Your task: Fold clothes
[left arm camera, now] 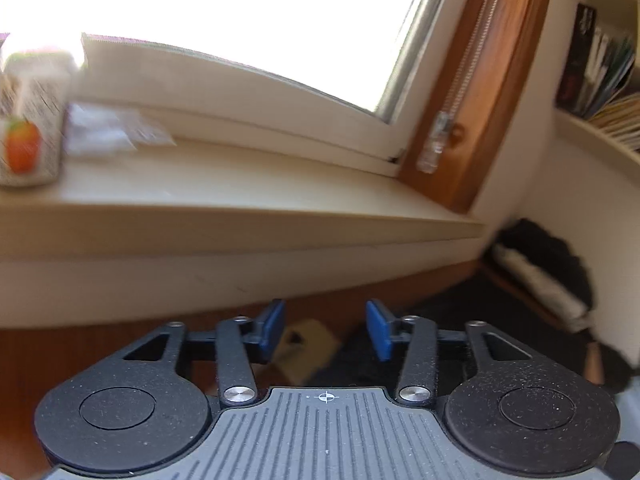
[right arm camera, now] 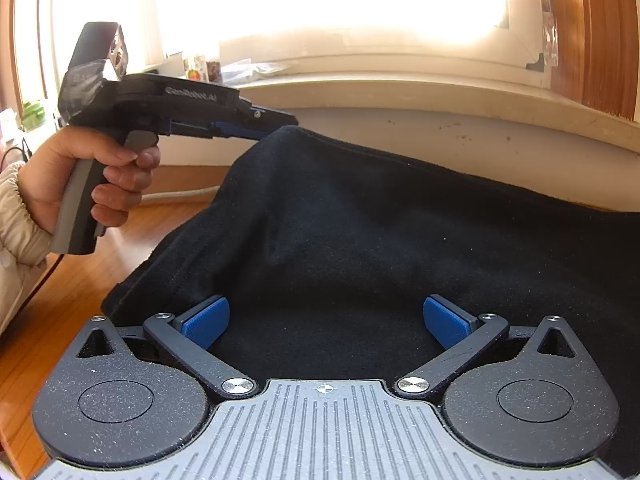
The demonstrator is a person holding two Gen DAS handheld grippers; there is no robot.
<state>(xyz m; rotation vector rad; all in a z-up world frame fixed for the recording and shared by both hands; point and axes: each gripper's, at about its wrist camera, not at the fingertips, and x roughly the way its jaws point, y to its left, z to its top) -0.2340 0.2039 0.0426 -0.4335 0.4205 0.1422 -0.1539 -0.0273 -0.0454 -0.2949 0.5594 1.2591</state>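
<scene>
Bright window and pale sill across the top of both views, wooden floor (right arm camera: 84, 280) at lower left. Black garment (right arm camera: 360, 220) fills the middle and right of the right wrist view, one corner lifted toward upper centre. Looks soft, fleecy, light, floppy; probably best pinched at corners or hems. Left tongs (right arm camera: 276, 126) touching that raised corner, real grip hard to confirm; in own view pads part open, nothing between. Right tongs (right arm camera: 324, 322) spread wide over the cloth, gripping nothing.
</scene>
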